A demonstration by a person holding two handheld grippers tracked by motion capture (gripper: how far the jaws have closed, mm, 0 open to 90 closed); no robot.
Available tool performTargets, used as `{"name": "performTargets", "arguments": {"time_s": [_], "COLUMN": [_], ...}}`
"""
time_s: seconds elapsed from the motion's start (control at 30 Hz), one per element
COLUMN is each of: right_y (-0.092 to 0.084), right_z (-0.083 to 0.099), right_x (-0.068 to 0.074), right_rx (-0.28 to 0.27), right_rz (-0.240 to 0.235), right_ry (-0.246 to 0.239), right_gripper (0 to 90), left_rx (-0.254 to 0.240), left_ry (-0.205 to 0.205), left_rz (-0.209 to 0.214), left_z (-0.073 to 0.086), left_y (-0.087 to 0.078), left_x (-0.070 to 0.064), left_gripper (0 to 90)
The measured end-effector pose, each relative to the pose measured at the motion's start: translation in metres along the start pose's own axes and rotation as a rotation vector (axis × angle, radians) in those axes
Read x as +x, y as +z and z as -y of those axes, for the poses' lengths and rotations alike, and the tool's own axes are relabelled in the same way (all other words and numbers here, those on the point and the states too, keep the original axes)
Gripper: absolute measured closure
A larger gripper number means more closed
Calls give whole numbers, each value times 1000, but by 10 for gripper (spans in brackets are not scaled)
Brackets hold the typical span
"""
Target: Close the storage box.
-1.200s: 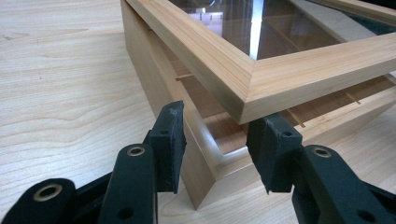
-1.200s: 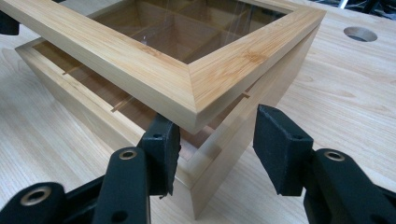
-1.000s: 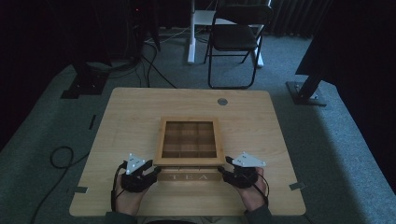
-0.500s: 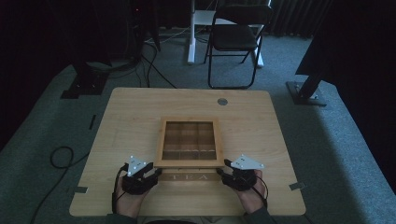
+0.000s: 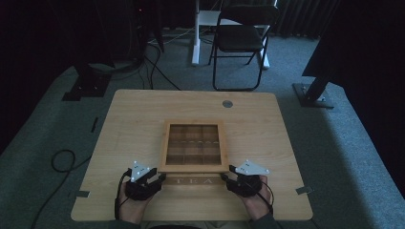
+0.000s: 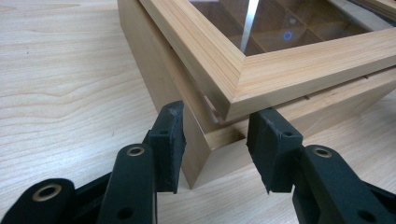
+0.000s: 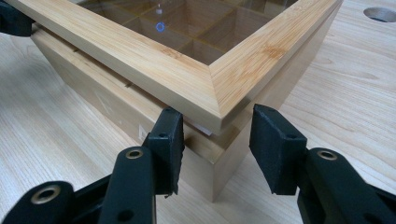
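Fingers (image 6: 170,135) on your left gripper (image 5: 142,177) and right gripper (image 5: 246,177) sit apart, straddling the front corners of the tea box (image 5: 193,146) mid-surface (image 5: 124,124), whose glass lid (image 7: 154,60) is barely cracked open, so most of the lifting's left.

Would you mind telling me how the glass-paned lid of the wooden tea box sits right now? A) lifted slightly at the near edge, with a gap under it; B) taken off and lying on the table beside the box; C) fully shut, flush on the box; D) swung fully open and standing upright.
A: in both gripper views the glass-paned lid sits raised above the wooden tea box, with a gap showing at each near corner.
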State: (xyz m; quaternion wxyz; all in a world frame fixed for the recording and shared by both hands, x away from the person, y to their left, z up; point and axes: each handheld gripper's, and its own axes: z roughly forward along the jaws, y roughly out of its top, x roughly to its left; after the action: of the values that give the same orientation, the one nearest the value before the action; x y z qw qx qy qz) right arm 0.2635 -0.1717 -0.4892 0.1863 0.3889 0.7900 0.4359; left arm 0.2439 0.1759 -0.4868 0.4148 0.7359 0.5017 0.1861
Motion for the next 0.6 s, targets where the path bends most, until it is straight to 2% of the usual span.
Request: {"name": "performTargets", "arguments": {"time_s": [0.6], "right_y": [0], "right_z": [7], "right_x": [2], "right_rx": [16], "right_rz": [-11], "right_ry": [5], "right_gripper": [549], "left_rx": [11], "left_ry": [17], "left_rz": [-13], "left_z": [7], "left_y": [1], "left_x": [-3], "left_gripper": [558]}}
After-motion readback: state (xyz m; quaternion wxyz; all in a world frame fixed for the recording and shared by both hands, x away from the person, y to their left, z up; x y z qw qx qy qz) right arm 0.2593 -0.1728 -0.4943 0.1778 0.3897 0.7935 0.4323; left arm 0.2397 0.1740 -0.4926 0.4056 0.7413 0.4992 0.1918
